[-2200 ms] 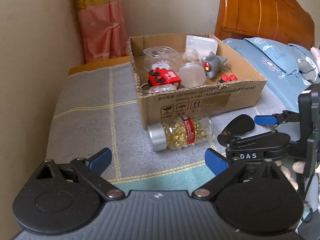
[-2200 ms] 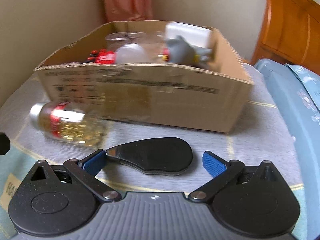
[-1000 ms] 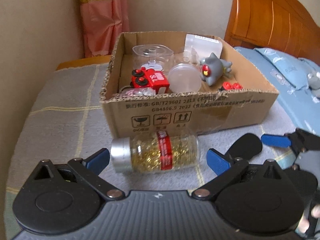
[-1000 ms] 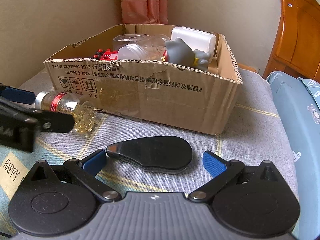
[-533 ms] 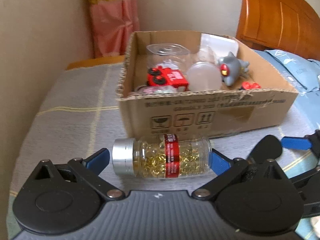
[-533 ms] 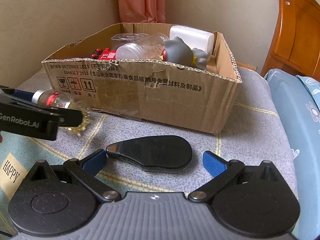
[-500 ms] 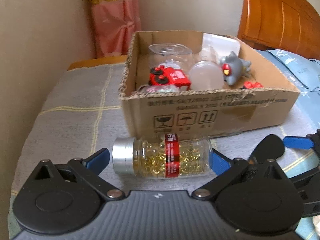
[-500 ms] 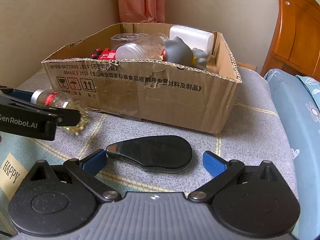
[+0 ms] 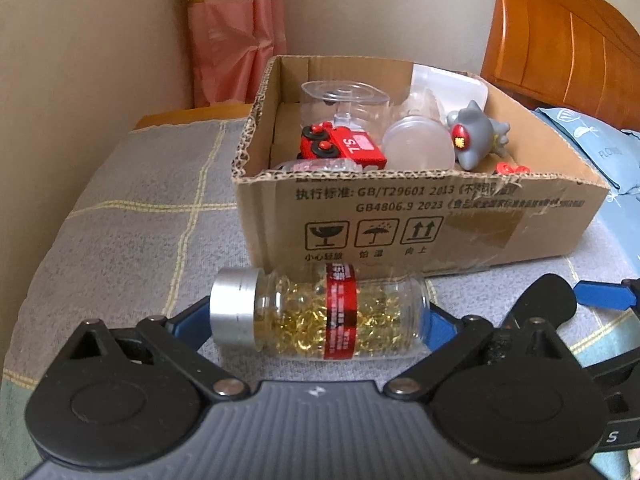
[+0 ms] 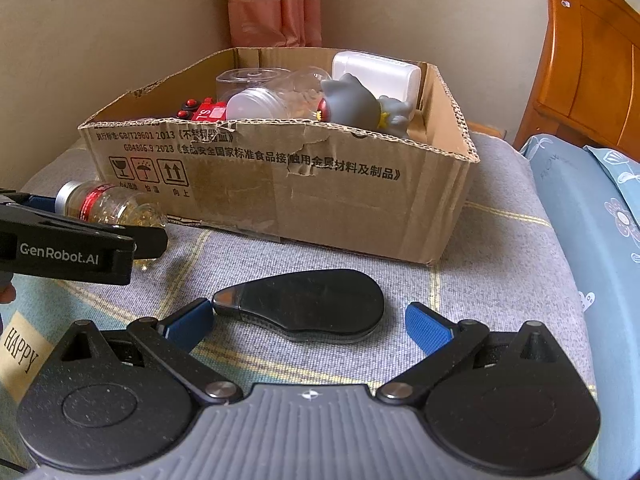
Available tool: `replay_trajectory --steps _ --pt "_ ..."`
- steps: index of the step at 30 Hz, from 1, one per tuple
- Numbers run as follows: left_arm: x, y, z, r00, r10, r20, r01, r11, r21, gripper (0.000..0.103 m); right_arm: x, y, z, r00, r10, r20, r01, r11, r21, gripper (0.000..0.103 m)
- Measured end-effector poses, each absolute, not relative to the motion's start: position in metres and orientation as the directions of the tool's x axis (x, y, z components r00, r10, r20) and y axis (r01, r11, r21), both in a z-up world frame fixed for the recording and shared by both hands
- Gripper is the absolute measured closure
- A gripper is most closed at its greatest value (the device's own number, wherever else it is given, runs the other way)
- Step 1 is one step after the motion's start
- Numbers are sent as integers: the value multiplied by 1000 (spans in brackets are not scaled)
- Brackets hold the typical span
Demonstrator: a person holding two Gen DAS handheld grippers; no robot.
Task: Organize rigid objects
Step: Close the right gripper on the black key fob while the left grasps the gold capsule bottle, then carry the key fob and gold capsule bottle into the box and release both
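- Our left gripper has its blue pads at either end of the clear bottle of golden capsules, which lies on its side with its silver cap to the left; we cannot tell whether the pads press it.
- The bottle sits just before the cardboard box on the grey checked blanket.
- Our right gripper stands spread wide around the black case, which lies flat on the blanket, left pad almost touching it.
- The box holds a red toy truck and a grey figurine.
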State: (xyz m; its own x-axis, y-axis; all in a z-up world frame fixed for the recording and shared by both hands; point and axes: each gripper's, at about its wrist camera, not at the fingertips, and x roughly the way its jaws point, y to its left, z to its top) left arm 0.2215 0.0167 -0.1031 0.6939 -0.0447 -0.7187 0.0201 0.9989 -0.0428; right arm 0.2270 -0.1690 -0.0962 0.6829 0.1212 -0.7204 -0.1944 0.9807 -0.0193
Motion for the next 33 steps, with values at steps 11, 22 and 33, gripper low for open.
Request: replay_trajectory --steps 11,22,33 --pt "222 18 -99 702 -77 -708 41 997 -68 6 232 -166 -96 682 126 -720 -201 979 -20 0" --pt "225 23 -93 679 -120 -724 89 993 -81 9 229 -165 -90 666 139 -733 -221 975 -16 10" --pt "214 26 -78 630 -172 -758 214 976 -44 9 216 -177 -67 653 181 -735 -273 962 -5 10"
